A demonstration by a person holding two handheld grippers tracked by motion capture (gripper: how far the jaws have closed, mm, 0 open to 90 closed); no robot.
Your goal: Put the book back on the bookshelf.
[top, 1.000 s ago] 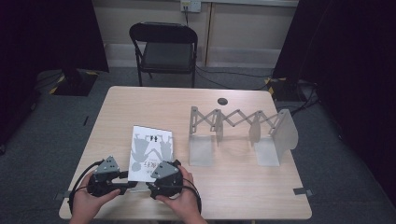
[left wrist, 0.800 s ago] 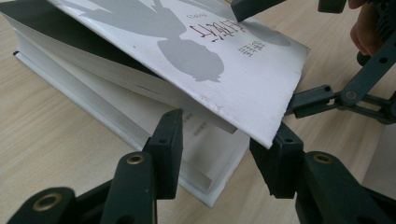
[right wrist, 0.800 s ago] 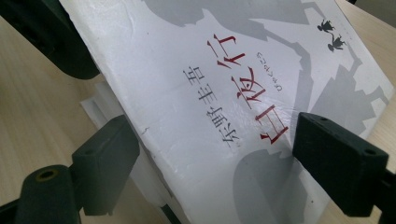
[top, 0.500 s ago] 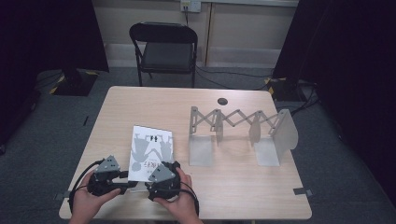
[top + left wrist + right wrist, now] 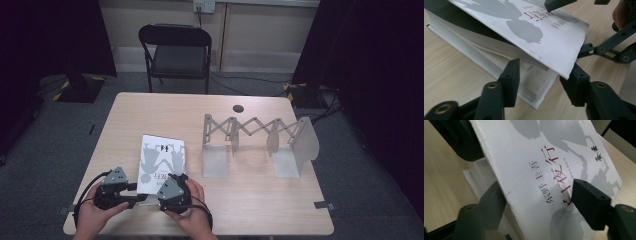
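Left tongs (image 5: 134, 196) sit partly open at my paperback book's (image 5: 162, 160) near corner, jaws just opened wider, straddling the page block under the lifted cover, gripping nothing. Right tongs (image 5: 176, 179), just closing, pinch that raised cover. Book lies on surface (image 5: 260, 200), left of expanding bookend rack (image 5: 257, 145).

Probably a lab or studio: black curtains (image 5: 55, 35), folding chair (image 5: 176, 52), taped carpet (image 5: 45, 145)

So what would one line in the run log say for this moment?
work: white paperback book on table edge | right gripper: closing around lifted cover, contact unclear | left gripper: opening, straddling book's corner | expandable grey bookend rack: empty
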